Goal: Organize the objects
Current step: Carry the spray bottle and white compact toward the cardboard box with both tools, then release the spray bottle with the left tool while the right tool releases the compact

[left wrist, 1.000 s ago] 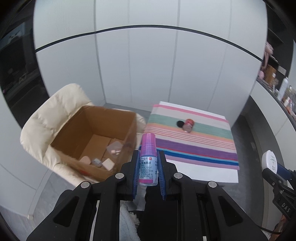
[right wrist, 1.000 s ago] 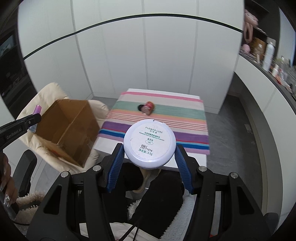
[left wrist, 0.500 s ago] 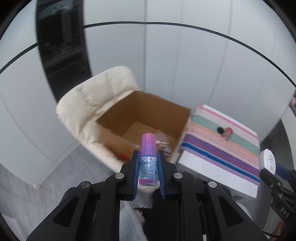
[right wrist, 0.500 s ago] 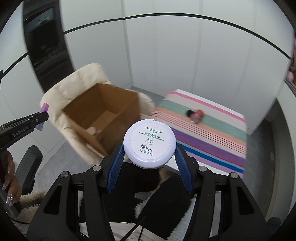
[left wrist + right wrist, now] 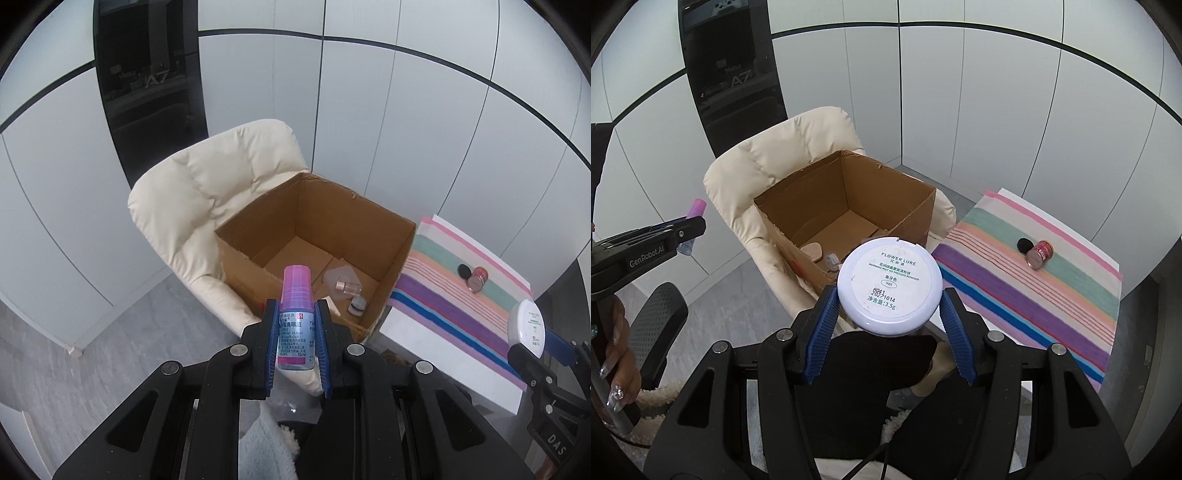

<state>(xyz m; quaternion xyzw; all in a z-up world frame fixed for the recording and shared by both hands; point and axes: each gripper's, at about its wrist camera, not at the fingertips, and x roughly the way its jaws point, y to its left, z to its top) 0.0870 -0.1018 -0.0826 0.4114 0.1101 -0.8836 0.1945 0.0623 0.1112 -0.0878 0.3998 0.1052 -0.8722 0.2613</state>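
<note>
- Both grippers have swung away from the striped table (image 5: 458, 321) toward the box (image 5: 384, 236); a second ago the table filled the middle of each view, and now the open box on the cream chair (image 5: 207, 192) does.
- Left gripper (image 5: 296, 338): jaws clamped on a small dropper bottle (image 5: 294, 332) with a pink cap, upright between the blue pads, same hold as before.
- Right gripper (image 5: 889, 314): jaws pressed on the rim of a white compact (image 5: 889, 286), label facing the camera; that grip is unchanged too.
- Progress: several small items already lie on the box floor, among them a clear bottle (image 5: 347, 286) and a little round pot (image 5: 357, 306). I judge the job well under way, not finished.
- Left to do: the bottle and compact are in hand and not yet dropped in. On the table a red jar (image 5: 1038, 254) lies on its side with a black cap (image 5: 1025, 244) touching it, so at least one more trip seems needed.
- Bottle against box: from the left wrist the bottle sits just short of the near wall, its cap overlapping the opening; whether it is truly over the rim I cannot tell.
- Compact against box: it appears in front of the near right corner, short of the opening.
- From the right wrist the left gripper shows at the left edge, well to the left of the box, with the person's hand (image 5: 617, 365) on its handle.
</note>
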